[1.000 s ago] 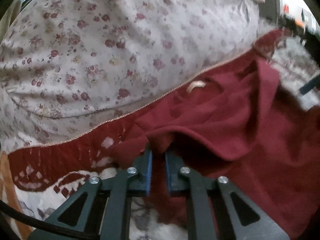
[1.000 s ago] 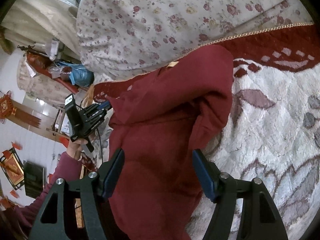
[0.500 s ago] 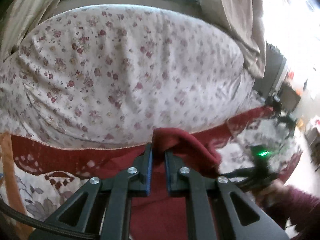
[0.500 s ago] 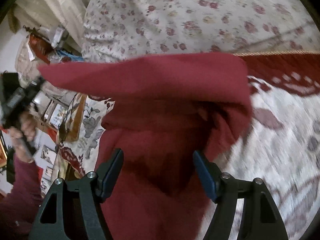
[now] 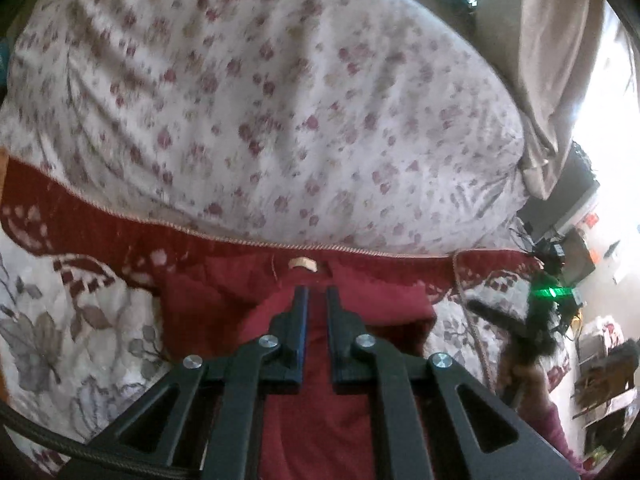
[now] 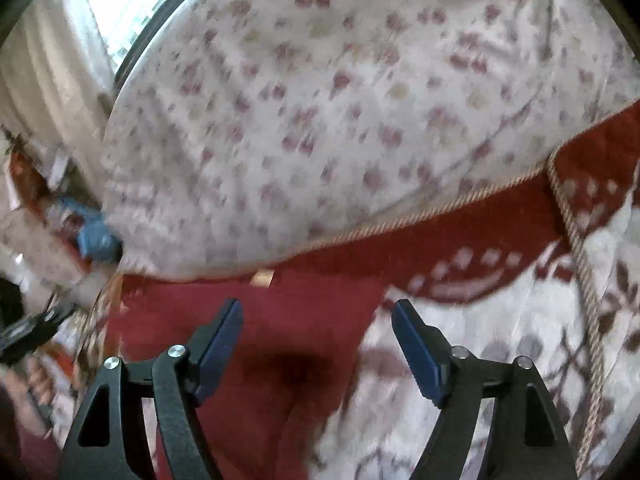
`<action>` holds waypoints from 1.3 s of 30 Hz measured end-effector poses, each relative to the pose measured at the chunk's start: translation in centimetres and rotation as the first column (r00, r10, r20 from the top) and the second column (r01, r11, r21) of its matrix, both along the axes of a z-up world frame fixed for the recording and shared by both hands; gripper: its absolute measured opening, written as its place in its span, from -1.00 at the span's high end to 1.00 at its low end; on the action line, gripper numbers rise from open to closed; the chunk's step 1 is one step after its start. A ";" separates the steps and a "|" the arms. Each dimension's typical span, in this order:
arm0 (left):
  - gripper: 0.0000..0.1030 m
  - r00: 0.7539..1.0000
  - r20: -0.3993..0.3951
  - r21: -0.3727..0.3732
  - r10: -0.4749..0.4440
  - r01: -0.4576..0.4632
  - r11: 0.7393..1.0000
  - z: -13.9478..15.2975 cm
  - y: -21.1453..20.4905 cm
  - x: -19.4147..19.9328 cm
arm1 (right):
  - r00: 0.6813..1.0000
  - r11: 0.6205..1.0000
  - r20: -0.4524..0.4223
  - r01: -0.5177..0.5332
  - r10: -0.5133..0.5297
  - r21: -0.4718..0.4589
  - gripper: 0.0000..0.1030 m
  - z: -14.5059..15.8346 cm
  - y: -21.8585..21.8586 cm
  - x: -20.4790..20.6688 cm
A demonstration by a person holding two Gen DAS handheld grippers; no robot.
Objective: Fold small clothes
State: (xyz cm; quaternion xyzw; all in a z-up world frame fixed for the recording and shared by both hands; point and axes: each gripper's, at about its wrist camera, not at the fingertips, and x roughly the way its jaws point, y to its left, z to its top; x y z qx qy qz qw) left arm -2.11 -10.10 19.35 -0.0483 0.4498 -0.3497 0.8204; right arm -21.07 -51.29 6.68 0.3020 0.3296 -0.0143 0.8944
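A dark red garment [image 5: 224,312] lies on the patterned blanket, its neck label [image 5: 303,264] at the far edge. My left gripper [image 5: 315,294] is shut on a fold of the red garment and holds it over the lower layer, near the label. In the right wrist view the garment [image 6: 256,332] lies flat below my right gripper [image 6: 318,314], which is wide open and empty above it. The right gripper also shows at the right edge of the left wrist view [image 5: 520,320], held by a hand.
A big floral duvet [image 5: 260,100] is piled just behind the garment. The white and red blanket [image 6: 500,320] with a cord trim covers the bed. Curtains [image 5: 540,60] and room clutter [image 5: 580,248] lie to the right.
My left gripper lifted the garment's edge, carried it over toward the neck label and lowered it. The garment now lies flatter. The right gripper stayed open and shifted above the cloth.
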 end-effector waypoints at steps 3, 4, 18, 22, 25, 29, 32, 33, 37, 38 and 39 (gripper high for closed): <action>0.85 0.999 -0.025 0.032 0.029 -0.028 0.999 -1.9 0.1 0.8 | 0.993 0.981 -0.061 -0.107 0.098 -0.163 -0.59 -0.6 4.4 -0.8; 0.85 0.999 -0.021 0.046 0.032 -0.031 0.998 -2.2 0.1 0.8 | 0.989 0.965 -0.085 -0.137 0.121 -0.222 -0.57 -0.9 5.8 -1.0; -0.32 0.978 -0.161 0.095 0.131 -0.116 0.989 -11.9 2.1 2.1 | 0.973 0.956 -0.224 -0.118 0.057 -0.269 -0.14 -6.7 7.8 2.6; -0.05 0.980 -0.174 0.106 0.091 -0.074 0.992 -13.5 0.1 2.0 | 0.975 0.962 -0.214 -0.108 0.053 -0.252 -0.14 -6.8 7.5 2.1; 0.55 0.983 -0.166 0.180 0.074 -0.044 0.983 -14.3 -1.4 1.6 | 0.976 0.967 -0.208 -0.110 0.061 -0.231 -0.14 -6.6 7.4 1.6; 0.93 0.988 -0.133 0.188 0.076 -0.050 0.981 -12.8 -1.2 1.2 | 0.979 0.970 -0.195 -0.107 0.065 -0.218 -0.14 -6.5 7.3 1.4; 0.93 0.994 -0.083 0.139 0.070 -0.058 0.989 -9.0 -0.7 1.0 | 0.984 0.971 -0.169 -0.090 0.053 -0.222 -0.14 -5.8 7.3 0.6; 0.93 0.995 -0.076 0.120 0.065 -0.056 0.991 -7.9 -0.7 1.0 | 0.987 0.971 -0.151 -0.086 0.052 -0.225 -0.14 -5.4 7.4 0.2; 0.94 0.998 -0.043 0.034 0.039 -0.038 0.999 -2.7 -1.2 0.8 | 0.992 0.958 -0.111 -0.083 0.054 -0.274 -0.13 -4.2 8.3 -0.5; 0.94 0.999 -0.043 0.017 0.033 -0.032 0.999 -1.9 -1.3 0.8 | 0.992 0.954 -0.110 -0.094 0.065 -0.285 -0.03 -4.1 8.8 -0.4; 0.94 0.999 -0.042 -0.011 0.024 -0.025 1.000 -0.7 -1.5 0.7 | 0.991 0.951 -0.115 -0.105 0.074 -0.292 0.03 -4.1 9.1 -0.1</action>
